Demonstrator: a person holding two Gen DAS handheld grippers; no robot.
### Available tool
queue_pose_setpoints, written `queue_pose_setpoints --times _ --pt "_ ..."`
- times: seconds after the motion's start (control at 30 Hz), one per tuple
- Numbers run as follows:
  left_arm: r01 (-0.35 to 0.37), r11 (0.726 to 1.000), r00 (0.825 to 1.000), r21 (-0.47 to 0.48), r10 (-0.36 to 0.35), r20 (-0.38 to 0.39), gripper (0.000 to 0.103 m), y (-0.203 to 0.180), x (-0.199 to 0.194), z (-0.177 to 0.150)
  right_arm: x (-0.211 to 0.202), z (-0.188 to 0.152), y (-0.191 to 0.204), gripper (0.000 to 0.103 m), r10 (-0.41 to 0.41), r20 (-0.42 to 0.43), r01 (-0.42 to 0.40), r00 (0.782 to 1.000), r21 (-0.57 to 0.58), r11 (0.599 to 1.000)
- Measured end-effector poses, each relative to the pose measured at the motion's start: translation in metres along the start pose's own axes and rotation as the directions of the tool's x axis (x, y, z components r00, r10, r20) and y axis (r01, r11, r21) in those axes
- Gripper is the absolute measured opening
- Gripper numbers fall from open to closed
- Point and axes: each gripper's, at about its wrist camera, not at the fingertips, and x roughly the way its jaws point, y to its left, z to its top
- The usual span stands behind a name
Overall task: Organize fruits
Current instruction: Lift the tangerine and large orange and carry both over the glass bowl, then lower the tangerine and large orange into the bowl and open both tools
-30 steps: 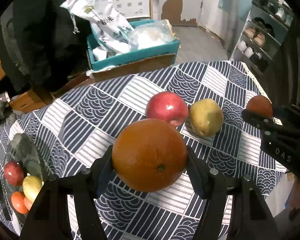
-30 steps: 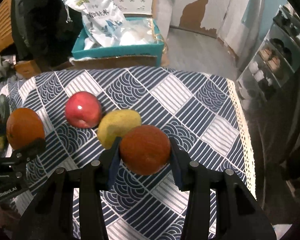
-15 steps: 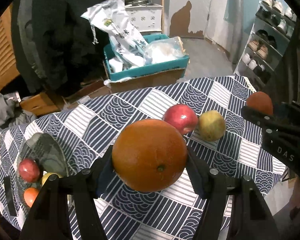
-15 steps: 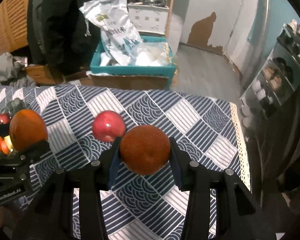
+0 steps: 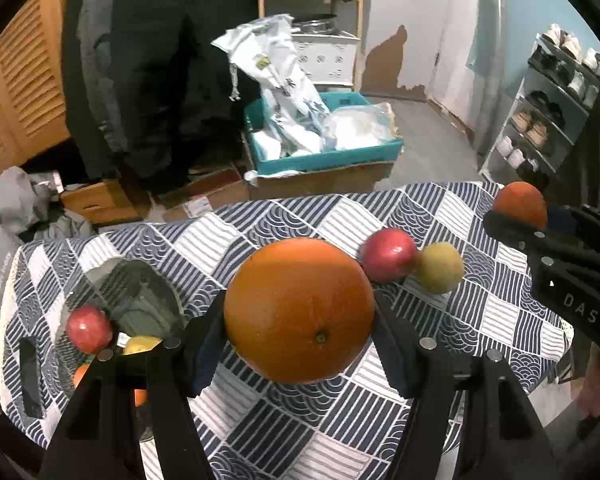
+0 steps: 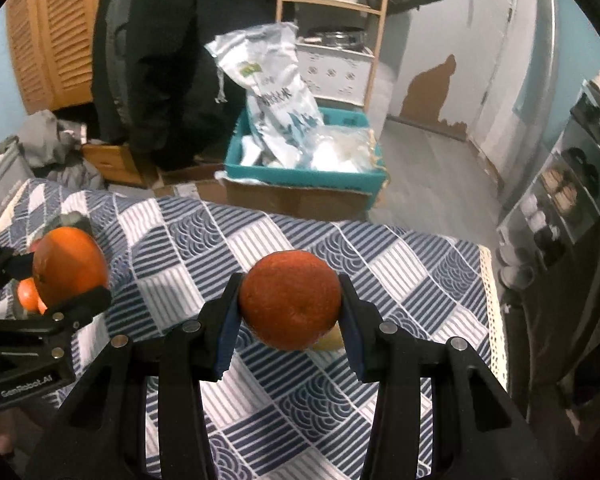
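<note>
The left tongs (image 5: 300,344) are gripping a large orange (image 5: 299,310) between both pads, above the counter (image 5: 440,312) — the right tongs (image 6: 290,322) are clamping a smaller orange (image 6: 290,300) likewise.

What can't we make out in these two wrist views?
- Glass bowl, left wrist view: the left gripper's finger covers part of its fruit, so no count.
- Yellow fruit, right wrist view: mostly behind the small orange.
- Red apple: absent from the right wrist view.
- Bag print: too small to read.
</note>
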Motion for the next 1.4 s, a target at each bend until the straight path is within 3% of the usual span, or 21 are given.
queue_pose_setpoints --times 0.7,1.4 --pt "-0.052 0.990 0.998 -0.129 0.056 0.032 0.068 0.083 -0.025 -0.012 0.005 0.036 0.085 0.044 0.106 0.026 -0.103 0.994 -0.100 0.990" --pt "-0.142 0.945 0.989 -0.295 0.145 -0.011 0.068 0.186 -0.023 -0.038 0.034 0.060 0.178 0.044 0.195 -0.013 -0.193 0.981 -0.214 0.958"
